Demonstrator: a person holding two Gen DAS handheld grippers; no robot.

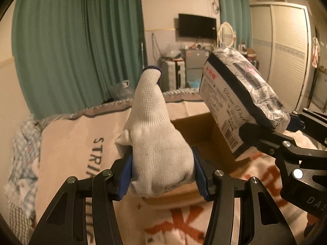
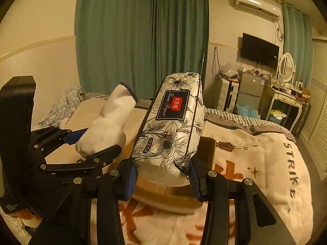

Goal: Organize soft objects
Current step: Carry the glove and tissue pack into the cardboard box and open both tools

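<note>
My left gripper (image 1: pixel 162 175) is shut on a white knitted glove (image 1: pixel 155 134) with a blue cuff, held upright above the bed. My right gripper (image 2: pixel 162 178) is shut on a floral tissue paper pack (image 2: pixel 171 122), also held up. An open cardboard box (image 1: pixel 196 130) lies on the blanket just beyond and below both. In the left wrist view the right gripper (image 1: pixel 267 128) holds the pack (image 1: pixel 241 94) at the right. In the right wrist view the left gripper (image 2: pixel 90 140) holds the glove (image 2: pixel 108 122) at the left.
A cream blanket with orange and black print (image 2: pixel 255 163) covers the bed. Teal curtains (image 1: pixel 71 40) hang behind. A checked cloth (image 1: pixel 24 143) lies at the bed's left. A wall TV (image 1: pixel 197 25), dresser with mirror (image 2: pixel 286 94) and wardrobe (image 1: pixel 286 45) stand far off.
</note>
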